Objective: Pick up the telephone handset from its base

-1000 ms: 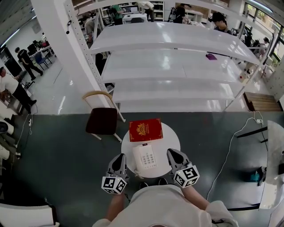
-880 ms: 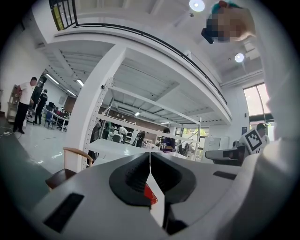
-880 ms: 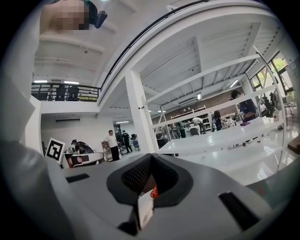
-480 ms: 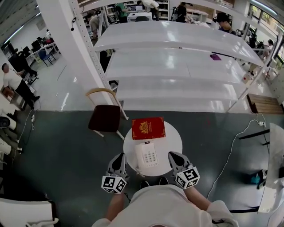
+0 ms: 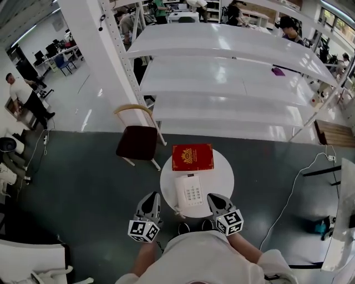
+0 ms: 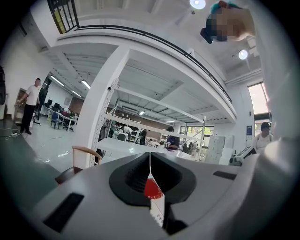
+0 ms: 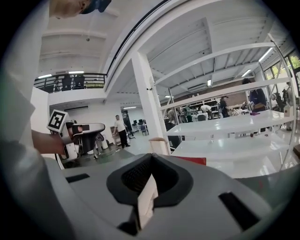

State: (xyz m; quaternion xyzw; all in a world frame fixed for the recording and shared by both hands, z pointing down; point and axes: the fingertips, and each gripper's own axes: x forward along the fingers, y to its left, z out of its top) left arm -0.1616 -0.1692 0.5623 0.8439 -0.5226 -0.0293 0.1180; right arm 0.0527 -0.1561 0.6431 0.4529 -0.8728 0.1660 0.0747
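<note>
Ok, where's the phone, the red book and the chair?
telephone (image 5: 192,194), head view, on its keypad.
red book (image 5: 192,157), head view, middle of its cover.
chair (image 5: 137,144), head view, on its dark seat.

large bright hall. dark grey floor (image 5: 77,188) near, pale glossy floor beyond. white pillar (image 5: 91,50) at left. long white shelves (image 5: 233,72) in tiers across the middle. chair (image 5: 135,145), curved wood back, dark red seat, just beside small round white table (image 5: 222,176). white cable (image 5: 288,186) trails at right. round ceiling lamps (image 6: 197,3) lit; tall window (image 6: 259,101) at right; people far back
</note>
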